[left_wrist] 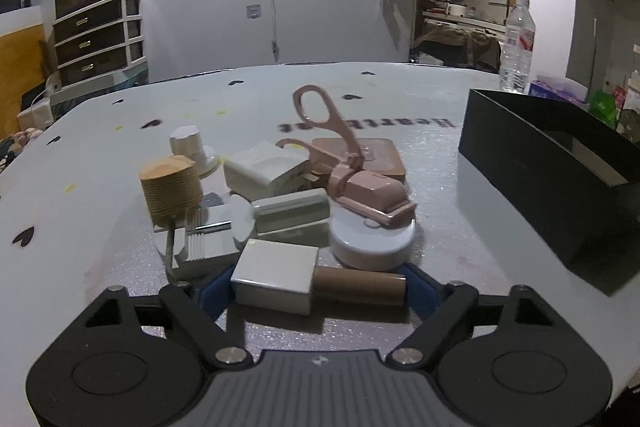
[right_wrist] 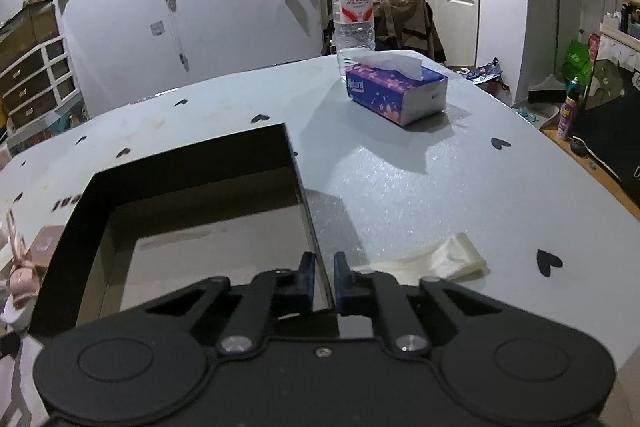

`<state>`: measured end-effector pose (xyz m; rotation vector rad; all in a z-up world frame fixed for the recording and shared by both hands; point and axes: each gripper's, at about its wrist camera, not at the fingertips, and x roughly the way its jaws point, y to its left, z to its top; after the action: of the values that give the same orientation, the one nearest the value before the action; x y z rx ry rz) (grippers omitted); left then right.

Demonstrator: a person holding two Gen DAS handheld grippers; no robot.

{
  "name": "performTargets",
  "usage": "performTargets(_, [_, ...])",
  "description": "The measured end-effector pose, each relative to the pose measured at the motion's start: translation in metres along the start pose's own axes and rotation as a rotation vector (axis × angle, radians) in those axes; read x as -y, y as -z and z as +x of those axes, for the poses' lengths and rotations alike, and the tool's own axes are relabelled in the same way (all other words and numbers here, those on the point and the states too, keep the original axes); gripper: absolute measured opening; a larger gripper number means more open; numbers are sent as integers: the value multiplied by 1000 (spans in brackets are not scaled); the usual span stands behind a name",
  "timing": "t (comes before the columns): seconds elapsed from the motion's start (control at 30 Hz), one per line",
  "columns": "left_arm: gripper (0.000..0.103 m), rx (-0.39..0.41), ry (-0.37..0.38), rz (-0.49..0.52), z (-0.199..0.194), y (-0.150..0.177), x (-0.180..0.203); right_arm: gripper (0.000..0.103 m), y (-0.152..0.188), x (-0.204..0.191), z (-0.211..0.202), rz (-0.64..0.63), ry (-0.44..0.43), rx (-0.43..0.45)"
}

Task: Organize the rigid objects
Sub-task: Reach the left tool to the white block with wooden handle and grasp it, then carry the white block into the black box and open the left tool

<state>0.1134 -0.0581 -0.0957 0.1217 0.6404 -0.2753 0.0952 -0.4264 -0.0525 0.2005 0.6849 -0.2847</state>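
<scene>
On table (left_wrist: 100, 187): clutter of small rigid items left of box (left_wrist: 560, 163), which serves as landmark.
Left gripper (left_wrist: 316, 287): fingers spread wide, one on each side of block-and-cylinder; contact cannot be told.
Block (left_wrist: 276, 275): cream, rectangular, nearest item of pile, well left of box; joined end-on to brown cylinder (left_wrist: 360, 285). Long axis of the pair runs crosswise, left to right, cylinder end toward box.
Puck (left_wrist: 372, 239): white, round, just behind cylinder; pink stapler-like tool (left_wrist: 368, 195) lies on it, nose toward box, loop handle tilted up and away.
Bar (left_wrist: 292, 213): pale green, long axis crosswise, left of puck.
Coaster stack (left_wrist: 172, 187): tan, upright, at pile's side farthest from box.
Right gripper (right_wrist: 322, 279): fingers pressed close, pinching near right wall of box (right_wrist: 312, 227).
Box interior: floor visible, nothing seen in it.
Tissue pack (right_wrist: 396, 91): purple, beyond box; logo too blurred to read.
Bottle (right_wrist: 352, 7): clear, upright behind tissue pack; red label script unreadable.
Table print: black hearts; word near box reads reversed, roughly "Heartbeat", partly hidden.
Bag (right_wrist: 440, 259): crumpled, clear, just right of box.
</scene>
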Motion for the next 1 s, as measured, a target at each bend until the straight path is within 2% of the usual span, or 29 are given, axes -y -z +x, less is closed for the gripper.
performTargets(0.3, [87,-23,3,-59,-8,-3,-6,6,3,-7,-8,-22,7,0])
performTargets(0.57, [87,37,9,-103,-30,-31,-9,4,5,-16,-6,-47,-24,11])
performTargets(0.7, [87,77,78,-94,-29,-60,3,4,4,-18,-3,-65,-24,25])
performTargets(0.83, [87,111,199,-43,-24,-91,33,4,0,-16,1,-65,-43,30])
performTargets(0.9, [87,105,264,-25,-17,-105,51,4,-1,-17,3,-69,-49,30])
performTargets(1.0, [87,52,327,-36,2,-123,80,4,-2,-19,5,-82,-56,30])
